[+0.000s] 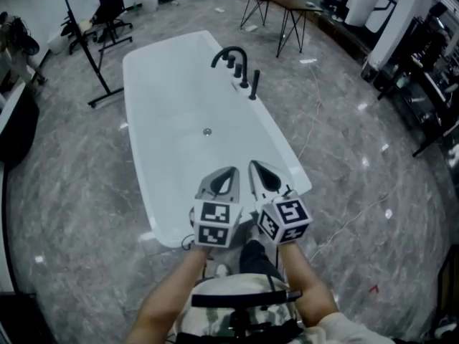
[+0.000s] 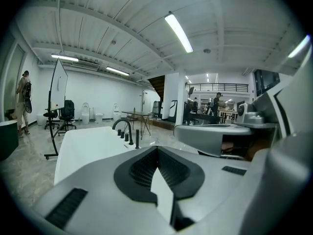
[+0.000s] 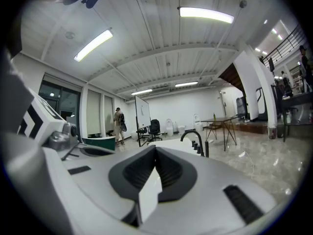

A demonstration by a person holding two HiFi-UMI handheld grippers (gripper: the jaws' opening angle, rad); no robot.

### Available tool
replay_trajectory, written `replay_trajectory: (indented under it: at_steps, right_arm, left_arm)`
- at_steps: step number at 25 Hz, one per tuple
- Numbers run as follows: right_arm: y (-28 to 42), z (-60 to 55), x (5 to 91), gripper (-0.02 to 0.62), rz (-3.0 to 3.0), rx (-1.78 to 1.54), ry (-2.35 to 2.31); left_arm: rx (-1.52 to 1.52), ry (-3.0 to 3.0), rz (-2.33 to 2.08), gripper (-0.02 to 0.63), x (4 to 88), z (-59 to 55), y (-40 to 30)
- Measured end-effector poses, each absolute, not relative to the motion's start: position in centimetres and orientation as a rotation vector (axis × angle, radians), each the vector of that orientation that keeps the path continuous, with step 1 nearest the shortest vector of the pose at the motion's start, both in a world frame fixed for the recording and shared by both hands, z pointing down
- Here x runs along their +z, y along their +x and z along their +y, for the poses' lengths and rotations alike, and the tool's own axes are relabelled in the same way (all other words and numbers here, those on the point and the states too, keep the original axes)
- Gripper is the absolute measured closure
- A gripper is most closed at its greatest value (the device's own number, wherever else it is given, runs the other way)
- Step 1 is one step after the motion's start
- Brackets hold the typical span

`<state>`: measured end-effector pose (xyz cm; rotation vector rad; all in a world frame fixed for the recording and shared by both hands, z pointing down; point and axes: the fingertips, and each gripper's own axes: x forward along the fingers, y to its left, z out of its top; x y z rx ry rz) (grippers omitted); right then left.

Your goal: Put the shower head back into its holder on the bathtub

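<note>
Held the left gripper and the right gripper side by side above the near end of the white bathtub, tips pointing along its length. Found both pairs of jaws clenched tight in the gripper views, with the ribbed pads pressed together and nothing caught in either. Carried on each gripper a cube faced with black-and-white square markers; made out only blocky patterns on them. Saw the shower head, a slim black wand, standing upright on the tub's right-hand rim, just beside a row of short black knobs and the arched black faucet and well apart from both grippers. Noted a round drain in the tub floor, grey marbled flooring all round and a dark-legged table beyond the far end. Picked out a person near a whiteboard at the left gripper view's edge.
</note>
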<state>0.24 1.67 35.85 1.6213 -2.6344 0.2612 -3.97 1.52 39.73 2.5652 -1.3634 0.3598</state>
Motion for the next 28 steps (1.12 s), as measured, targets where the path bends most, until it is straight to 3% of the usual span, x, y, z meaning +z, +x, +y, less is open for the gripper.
replay_trajectory:
  at_steps: [28]
  right_arm:
    - [-0.3, 12.3, 34.0, 0.589, -2.616, 0.176, 1.728]
  left_arm:
    - [0.328, 2.647, -1.292, 0.598, 38.1, 10.9, -4.0]
